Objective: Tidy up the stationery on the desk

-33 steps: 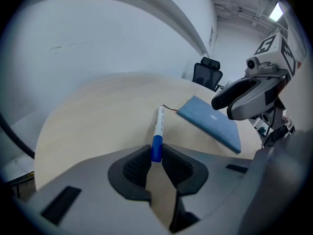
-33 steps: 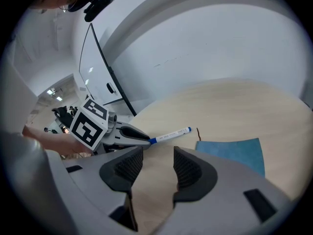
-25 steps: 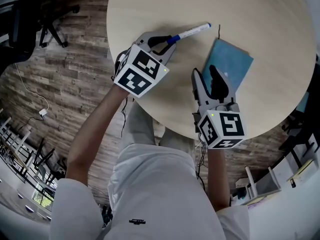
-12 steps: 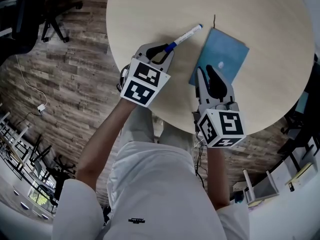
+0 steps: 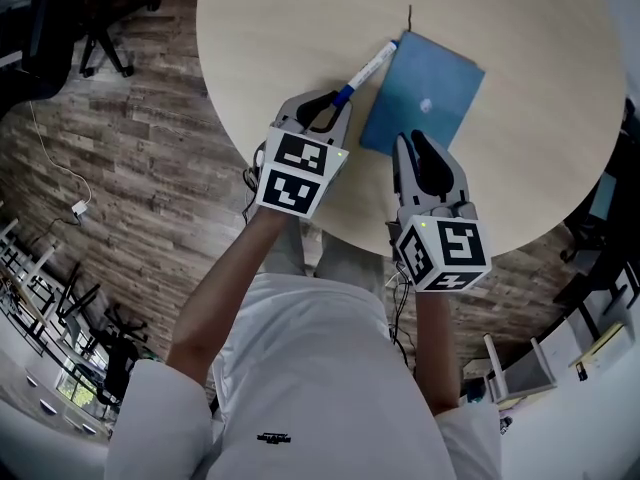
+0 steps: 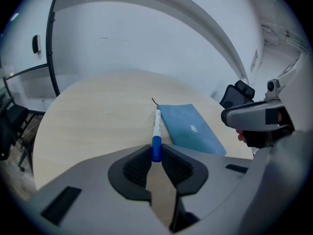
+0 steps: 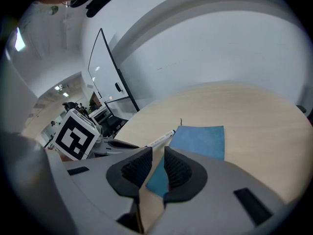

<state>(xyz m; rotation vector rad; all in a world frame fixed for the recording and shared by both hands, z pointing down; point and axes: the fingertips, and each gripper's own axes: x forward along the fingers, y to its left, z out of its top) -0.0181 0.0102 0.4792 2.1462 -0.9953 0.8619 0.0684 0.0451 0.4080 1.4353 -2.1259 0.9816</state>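
A white marker with a blue cap lies on the round pale-wood table. My left gripper is shut on its cap end. The marker's barrel runs along the left edge of a blue notebook, which lies flat with a thin cord at its far corner. My right gripper sits over the notebook's near corner. In the right gripper view its jaws stand a narrow gap apart with nothing clamped, and notebook and table show through the gap.
The table's near edge is just under both grippers, with my legs below it. An office chair stands on the wood floor at the far left. Shelving is at the lower right. A glass board stands beyond the table.
The notebook has turned and slid left and away, out from under the right jaws. The left gripper has swung the marker over so that it lies against the notebook's left edge.
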